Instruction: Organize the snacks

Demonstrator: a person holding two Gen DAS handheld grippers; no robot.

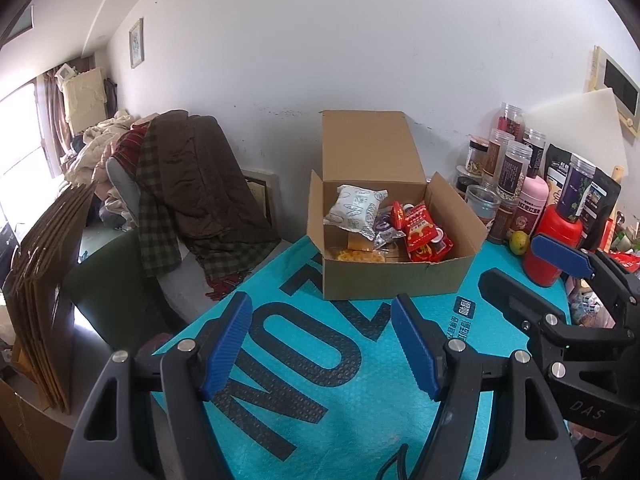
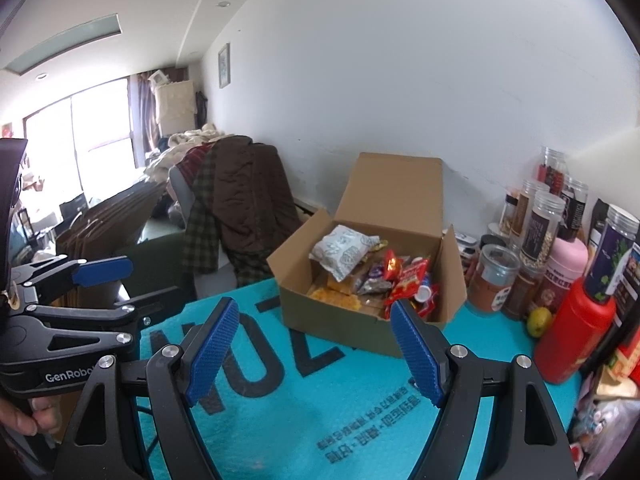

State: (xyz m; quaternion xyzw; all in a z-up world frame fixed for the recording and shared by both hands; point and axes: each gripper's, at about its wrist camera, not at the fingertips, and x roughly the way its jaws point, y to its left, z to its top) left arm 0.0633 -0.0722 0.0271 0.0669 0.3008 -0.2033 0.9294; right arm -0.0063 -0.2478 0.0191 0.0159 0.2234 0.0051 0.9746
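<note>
Bench (image 1: pixel 360 380), teal-covered: left edge drops off toward a draped chair (image 1: pixel 192 184); bare surface between both grippers and the box. Left gripper (image 1: pixel 320 340) fingers parted, holding nothing. Right gripper (image 2: pixel 316 344) likewise released, empty. Cardboard box (image 1: pixel 392 280) of snacks (image 1: pixel 424 236) sits mid-bench against the wall, lid upright, long axis running left to right; jars (image 1: pixel 516 168) crowd the right side.

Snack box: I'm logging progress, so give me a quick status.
Left gripper open, empty. Right gripper open, empty. Cardboard box open on teal mat, snack packets inside. Nothing between grippers and box.
</note>
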